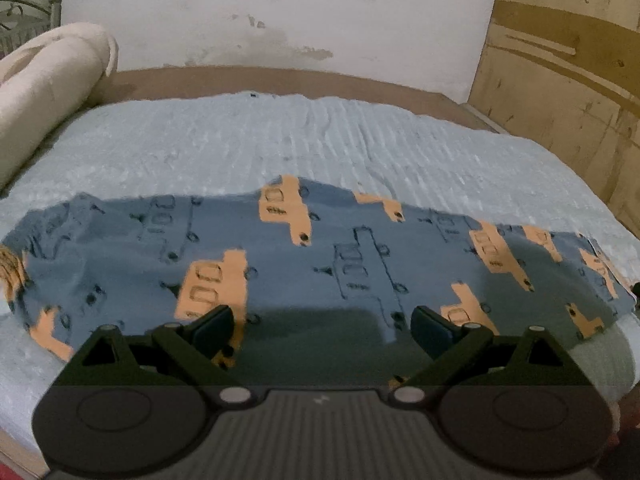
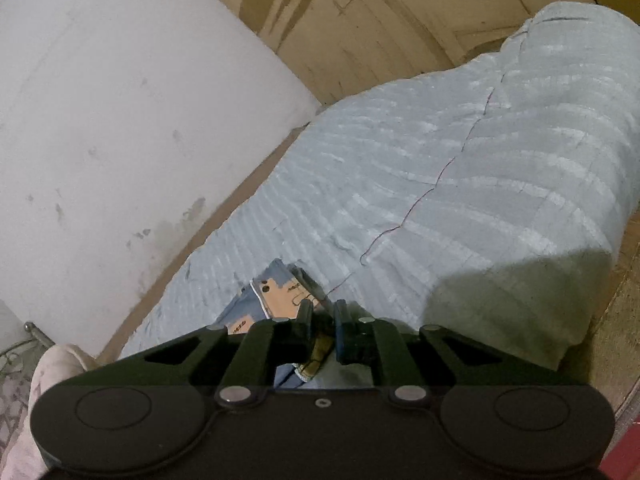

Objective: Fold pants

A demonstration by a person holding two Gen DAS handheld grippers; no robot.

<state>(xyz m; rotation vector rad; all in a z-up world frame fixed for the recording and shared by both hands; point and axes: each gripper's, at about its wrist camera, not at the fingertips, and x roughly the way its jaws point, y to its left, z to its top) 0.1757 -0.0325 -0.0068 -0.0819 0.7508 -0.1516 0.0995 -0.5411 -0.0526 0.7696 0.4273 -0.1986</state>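
The pants (image 1: 320, 256), blue with orange bus prints, lie spread flat across the pale blue bedspread (image 1: 280, 140) in the left wrist view. My left gripper (image 1: 322, 328) hovers over their near edge, fingers wide apart with only flat cloth below them. In the right wrist view my right gripper (image 2: 322, 312) has its fingers nearly together, pinching an end of the pants (image 2: 276, 296). That end is bunched up, and the cloth runs back between the fingers toward the camera.
A rolled cream blanket (image 1: 44, 96) lies at the bed's far left. A white wall (image 1: 280, 12) runs behind the bed and a wooden panel (image 1: 560, 72) stands at its right. The bedspread (image 2: 460, 168) stretches far ahead of the right gripper.
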